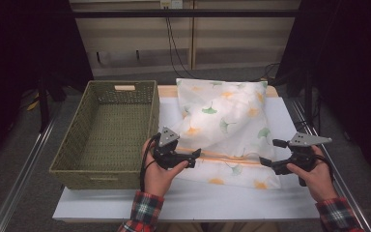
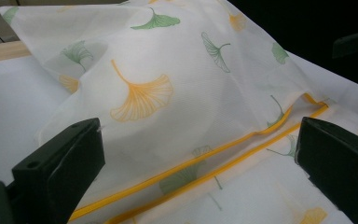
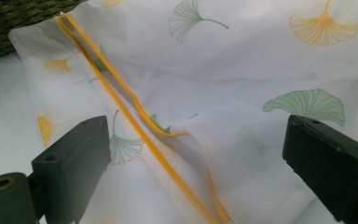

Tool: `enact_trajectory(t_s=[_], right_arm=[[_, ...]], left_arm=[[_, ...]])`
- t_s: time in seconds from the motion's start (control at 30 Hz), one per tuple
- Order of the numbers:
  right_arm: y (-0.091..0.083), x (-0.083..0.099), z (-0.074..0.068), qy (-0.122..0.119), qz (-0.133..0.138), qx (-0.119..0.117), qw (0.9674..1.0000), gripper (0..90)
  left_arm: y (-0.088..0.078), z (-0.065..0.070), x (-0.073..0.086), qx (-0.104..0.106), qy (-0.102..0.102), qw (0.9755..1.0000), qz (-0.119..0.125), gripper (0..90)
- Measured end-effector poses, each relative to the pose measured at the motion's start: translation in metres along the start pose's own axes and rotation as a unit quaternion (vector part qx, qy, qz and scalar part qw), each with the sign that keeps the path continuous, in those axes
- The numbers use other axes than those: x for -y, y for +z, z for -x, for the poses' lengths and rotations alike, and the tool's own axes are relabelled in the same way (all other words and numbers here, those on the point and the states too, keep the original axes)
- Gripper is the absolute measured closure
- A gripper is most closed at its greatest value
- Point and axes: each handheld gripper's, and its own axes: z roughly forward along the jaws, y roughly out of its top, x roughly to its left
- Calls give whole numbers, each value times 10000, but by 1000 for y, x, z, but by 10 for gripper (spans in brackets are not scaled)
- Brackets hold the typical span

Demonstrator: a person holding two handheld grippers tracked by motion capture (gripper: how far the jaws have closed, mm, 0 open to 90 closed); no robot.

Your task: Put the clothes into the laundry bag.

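A white pillow (image 1: 227, 121) in a thin cover printed with green and orange ginkgo leaves lies on the white table (image 1: 193, 200). The cover's mouth, edged in yellow trim (image 1: 227, 158), faces the person. My left gripper (image 1: 194, 158) sits at the left end of that trim, jaws open. In the left gripper view (image 2: 196, 140) the yellow trim (image 2: 205, 161) runs between the jaws, with neither pad pressing on it. My right gripper (image 1: 272, 152) is at the right end, open as well. Its own view (image 3: 196, 135) looks along the parted yellow trim (image 3: 135, 116) and the loose cloth.
An empty green woven basket (image 1: 92, 180) stands left of the pillow, its right wall close to my left gripper. Metal rails run along both sides of the table. Bare white table lies in front of the pillow, near the person's plaid sleeves.
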Motion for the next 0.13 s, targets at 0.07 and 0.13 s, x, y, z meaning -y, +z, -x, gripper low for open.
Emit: enact_trajectory(t_s=[0.07, 0.13], right_arm=[[0, 1, 1, -2, 3, -19, 10000, 76], [-1, 2, 1, -1, 14, -9, 10000, 76]], left_arm=[[0, -1, 1, -39, 9, 10000, -44, 12], [1, -2, 2, 6, -29, 10000, -48, 12]])
